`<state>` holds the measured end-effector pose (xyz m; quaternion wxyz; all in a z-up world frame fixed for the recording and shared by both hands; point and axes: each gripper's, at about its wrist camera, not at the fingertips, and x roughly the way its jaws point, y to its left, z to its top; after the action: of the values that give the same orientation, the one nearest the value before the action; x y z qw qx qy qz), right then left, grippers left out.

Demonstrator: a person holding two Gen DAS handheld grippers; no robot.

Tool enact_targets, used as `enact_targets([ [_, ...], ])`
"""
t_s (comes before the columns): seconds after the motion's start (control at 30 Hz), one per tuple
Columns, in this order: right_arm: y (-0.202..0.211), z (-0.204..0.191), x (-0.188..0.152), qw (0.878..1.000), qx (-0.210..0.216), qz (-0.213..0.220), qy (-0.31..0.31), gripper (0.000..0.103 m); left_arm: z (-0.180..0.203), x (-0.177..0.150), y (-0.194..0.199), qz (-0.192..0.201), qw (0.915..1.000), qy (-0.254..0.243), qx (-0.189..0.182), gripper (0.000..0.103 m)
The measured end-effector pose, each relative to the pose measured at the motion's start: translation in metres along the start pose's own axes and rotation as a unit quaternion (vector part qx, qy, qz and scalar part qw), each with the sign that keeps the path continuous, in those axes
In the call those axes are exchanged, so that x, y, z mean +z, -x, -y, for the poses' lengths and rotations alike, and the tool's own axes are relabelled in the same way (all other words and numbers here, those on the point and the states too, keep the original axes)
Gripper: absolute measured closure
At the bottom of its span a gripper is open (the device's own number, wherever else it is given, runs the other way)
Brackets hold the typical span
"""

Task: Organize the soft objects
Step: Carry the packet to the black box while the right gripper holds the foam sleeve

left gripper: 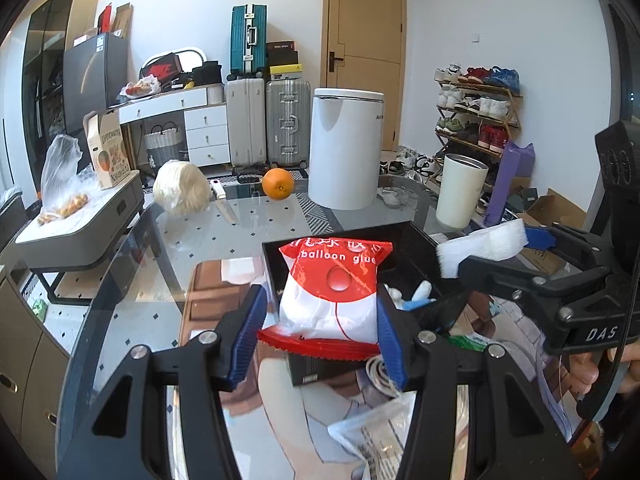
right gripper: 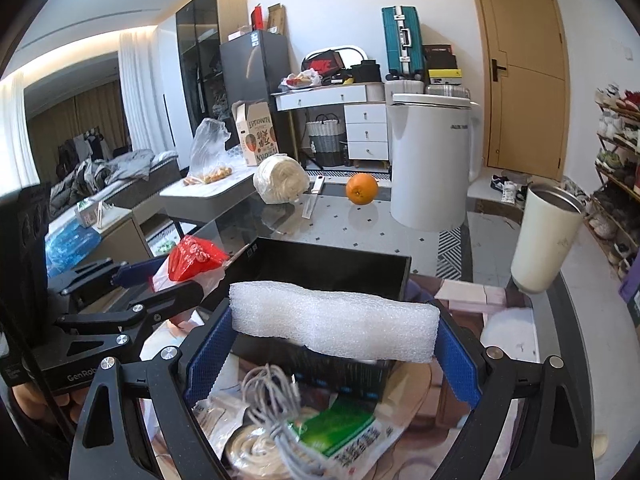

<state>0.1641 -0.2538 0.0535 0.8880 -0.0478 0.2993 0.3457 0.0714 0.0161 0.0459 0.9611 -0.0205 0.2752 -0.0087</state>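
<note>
My left gripper [left gripper: 322,334] is shut on a red and white "balloon glue" bag [left gripper: 334,292] and holds it over the near edge of a black box [left gripper: 404,236]. My right gripper [right gripper: 334,334] is shut on a white foam block [right gripper: 334,320] and holds it above the same black box [right gripper: 332,264]. In the left wrist view the foam block [left gripper: 480,246] shows at the right, in the right gripper [left gripper: 492,250]. In the right wrist view the bag [right gripper: 192,258] shows at the left, in the left gripper [right gripper: 160,280]. Small white and blue items [left gripper: 416,294] lie inside the box.
On the glass table [left gripper: 256,236] stand a white bin [left gripper: 346,148], a cream tumbler [left gripper: 460,190], an orange [left gripper: 278,184], a knife [left gripper: 224,202] and a white bundle [left gripper: 182,188]. Below my right gripper lie a grey cable [right gripper: 272,404] and a green packet [right gripper: 340,428].
</note>
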Motion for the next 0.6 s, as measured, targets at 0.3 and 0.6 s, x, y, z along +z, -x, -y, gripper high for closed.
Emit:
enact_targets([
  [0.3,-0.038,-0.002,0.013,0.999,-0.002,-0.026,0.040,0.011,-0.007,0.009,-0.017,-0.004,1.0000,0.008,-0.002,0.051],
  [0.6,-0.073,-0.008,0.023,0.996,0.004,-0.051,0.071,0.011,-0.010,0.015,-0.029,-0.008,0.9999,0.010,-0.001,0.051],
])
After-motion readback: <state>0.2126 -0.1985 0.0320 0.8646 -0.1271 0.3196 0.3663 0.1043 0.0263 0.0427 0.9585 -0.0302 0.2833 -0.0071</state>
